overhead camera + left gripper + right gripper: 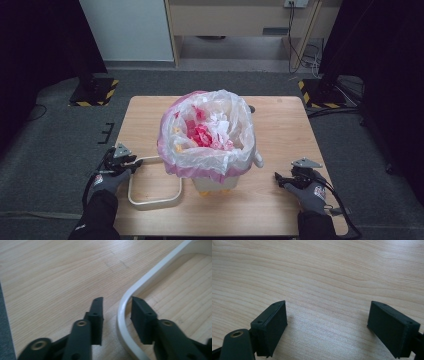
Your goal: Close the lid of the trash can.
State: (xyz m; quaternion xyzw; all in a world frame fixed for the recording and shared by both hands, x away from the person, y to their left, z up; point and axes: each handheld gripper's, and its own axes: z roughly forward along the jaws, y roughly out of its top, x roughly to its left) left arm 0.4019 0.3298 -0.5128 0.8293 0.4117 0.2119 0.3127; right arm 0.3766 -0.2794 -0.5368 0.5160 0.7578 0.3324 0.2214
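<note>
Far left, left gripper (115, 312) low over the wooden table (285, 130), jaws straddling the curved corner of the white ring frame (122, 322), right pad touching its inner edge, left pad just clear of the outer one, so not clamped. Just beyond the fingers, in the middle, white bin (215, 182) lined with a pink-and-clear bag (200, 160), red and white scraps inside. Far right, right gripper (328, 327) spread wide, bare wood between the pads.
</note>
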